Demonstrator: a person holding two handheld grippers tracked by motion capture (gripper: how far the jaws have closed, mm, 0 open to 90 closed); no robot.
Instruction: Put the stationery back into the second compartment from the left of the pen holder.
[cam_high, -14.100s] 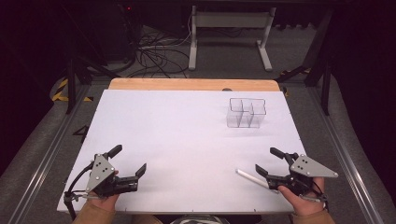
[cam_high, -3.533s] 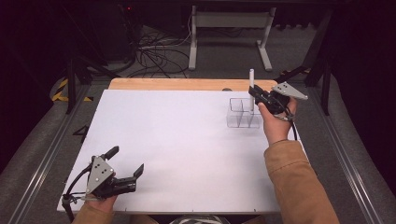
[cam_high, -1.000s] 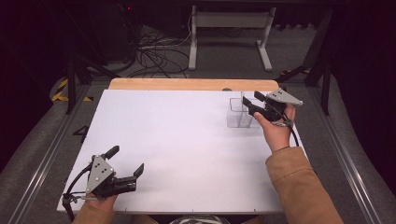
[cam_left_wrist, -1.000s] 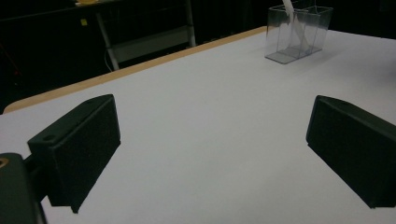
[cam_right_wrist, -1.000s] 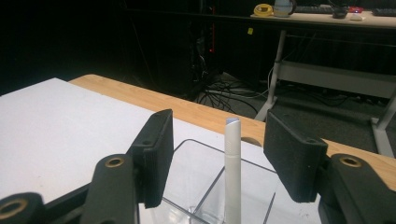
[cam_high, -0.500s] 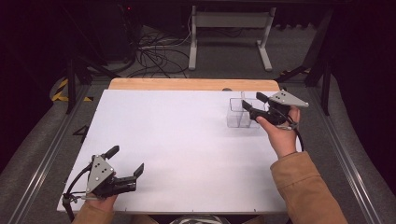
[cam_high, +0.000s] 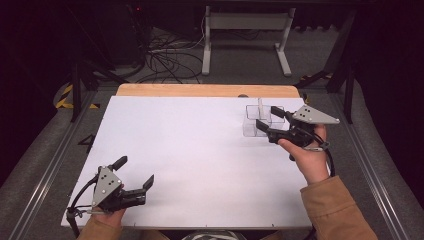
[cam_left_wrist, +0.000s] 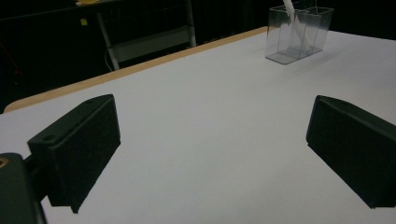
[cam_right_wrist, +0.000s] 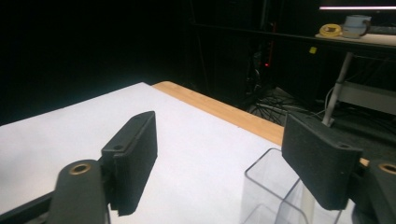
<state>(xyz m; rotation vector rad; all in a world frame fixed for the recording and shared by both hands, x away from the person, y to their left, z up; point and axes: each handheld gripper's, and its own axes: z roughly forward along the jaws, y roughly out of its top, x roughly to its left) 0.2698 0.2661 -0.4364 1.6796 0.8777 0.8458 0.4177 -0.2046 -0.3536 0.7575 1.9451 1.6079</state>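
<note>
Dark room, cables on the floor behind; white table (cam_high: 200, 150) with a wooden far edge. Left hand-held gripper (cam_high: 134, 181) sits at the near left corner, jaws spread, nothing between them, idle. Far right: clear divided container (cam_high: 252, 129) with a white stick (cam_high: 260, 107) standing upright in a far compartment. Right hand-held gripper (cam_high: 268, 120) is just beside the container on its right, jaws apart and empty, so the stick looks released.

Judgement: the step in hand is clearing away. Best done by pulling straight back with jaws wide, so neither pad clips the container wall or tips the stick.

Left gripper view shows the stick leaning inside the container (cam_left_wrist: 299, 32) from the side. Right gripper view has the container rim (cam_right_wrist: 261, 170) right under its jaws, stick largely hidden.
</note>
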